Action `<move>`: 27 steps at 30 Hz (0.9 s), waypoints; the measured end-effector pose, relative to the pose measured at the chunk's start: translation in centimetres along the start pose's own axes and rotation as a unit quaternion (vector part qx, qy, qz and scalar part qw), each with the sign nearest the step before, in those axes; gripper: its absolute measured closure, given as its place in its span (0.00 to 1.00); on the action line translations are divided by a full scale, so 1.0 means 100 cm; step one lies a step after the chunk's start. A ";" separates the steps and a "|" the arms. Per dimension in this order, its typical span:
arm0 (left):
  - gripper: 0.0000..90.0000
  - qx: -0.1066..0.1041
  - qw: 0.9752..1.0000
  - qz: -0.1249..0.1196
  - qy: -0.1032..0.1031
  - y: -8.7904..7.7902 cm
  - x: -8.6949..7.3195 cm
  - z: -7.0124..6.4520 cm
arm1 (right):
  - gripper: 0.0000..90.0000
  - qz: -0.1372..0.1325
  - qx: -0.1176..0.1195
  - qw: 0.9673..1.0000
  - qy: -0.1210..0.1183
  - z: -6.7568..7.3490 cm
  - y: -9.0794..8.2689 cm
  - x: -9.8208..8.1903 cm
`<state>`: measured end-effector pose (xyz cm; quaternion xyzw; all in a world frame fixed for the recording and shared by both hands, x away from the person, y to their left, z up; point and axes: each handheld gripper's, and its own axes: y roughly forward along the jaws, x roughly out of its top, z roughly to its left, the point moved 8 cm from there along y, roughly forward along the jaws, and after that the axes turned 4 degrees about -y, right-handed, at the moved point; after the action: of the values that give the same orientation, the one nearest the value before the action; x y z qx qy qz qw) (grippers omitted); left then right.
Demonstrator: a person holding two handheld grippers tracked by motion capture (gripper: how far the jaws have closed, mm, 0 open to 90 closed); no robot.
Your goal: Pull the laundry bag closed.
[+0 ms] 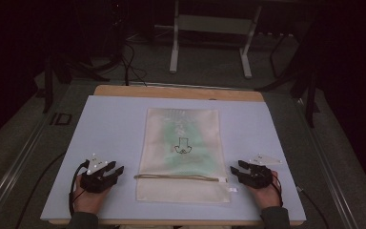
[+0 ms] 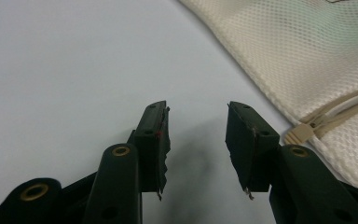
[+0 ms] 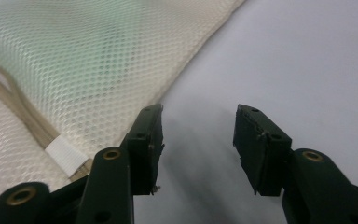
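A cream mesh bag [image 1: 183, 152] lies flat in the middle of the pale blue mat [image 1: 105, 124], with a greenish item and a dark outline showing through it. A tan zipper band [image 1: 181, 177] crosses its near part. My left gripper [image 1: 116, 171] rests open on the mat just left of the bag, jaws empty. My right gripper [image 1: 236, 169] rests open just right of the bag, also empty. In the left gripper view the open left gripper [image 2: 198, 140] faces the mesh bag [image 2: 307, 51] and its zipper end [image 2: 303, 134]. In the right gripper view the open right gripper [image 3: 199, 144] sits beside the bag's edge [image 3: 93, 70].
The mat covers a wooden table [image 1: 181, 91]. Beyond it stand a white frame's legs [image 1: 209, 43] and dark cables [image 1: 131, 62] on a grey floor. A hand holds each gripper at the table's near edge.
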<state>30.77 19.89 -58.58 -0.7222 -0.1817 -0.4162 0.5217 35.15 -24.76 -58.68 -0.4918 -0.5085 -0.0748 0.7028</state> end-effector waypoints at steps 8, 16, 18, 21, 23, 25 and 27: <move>0.64 -0.007 1.000 0.000 0.011 0.001 -0.001 -0.005 | 0.58 0.012 0.006 1.000 -0.023 0.006 0.002 0.000; 0.63 -0.011 1.000 -0.004 0.009 0.001 -0.001 -0.005 | 0.60 0.017 0.025 0.999 -0.044 0.015 0.002 0.004; 0.63 -0.010 1.000 -0.005 0.011 0.001 -0.001 -0.005 | 0.60 0.015 0.029 0.998 -0.049 0.018 0.001 0.007; 0.64 -0.014 1.000 -0.007 0.007 0.001 -0.001 -0.005 | 0.60 0.013 0.036 0.997 -0.060 0.023 -0.002 0.013; 0.64 -0.015 1.000 -0.006 0.004 0.001 -0.001 -0.004 | 0.60 0.013 0.046 0.996 -0.069 0.027 -0.002 0.017; 0.64 -0.016 1.000 -0.004 0.003 0.001 -0.002 -0.004 | 0.60 0.018 0.056 0.995 -0.078 0.032 -0.002 0.020; 0.64 -0.017 1.000 -0.005 0.003 0.001 -0.002 -0.004 | 0.60 0.027 0.065 0.993 -0.093 0.037 0.000 0.023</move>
<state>30.58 19.47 -58.74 -0.7289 -0.1761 -0.4239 0.5079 33.84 -20.99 -56.90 -0.4631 -0.5621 0.0236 0.6849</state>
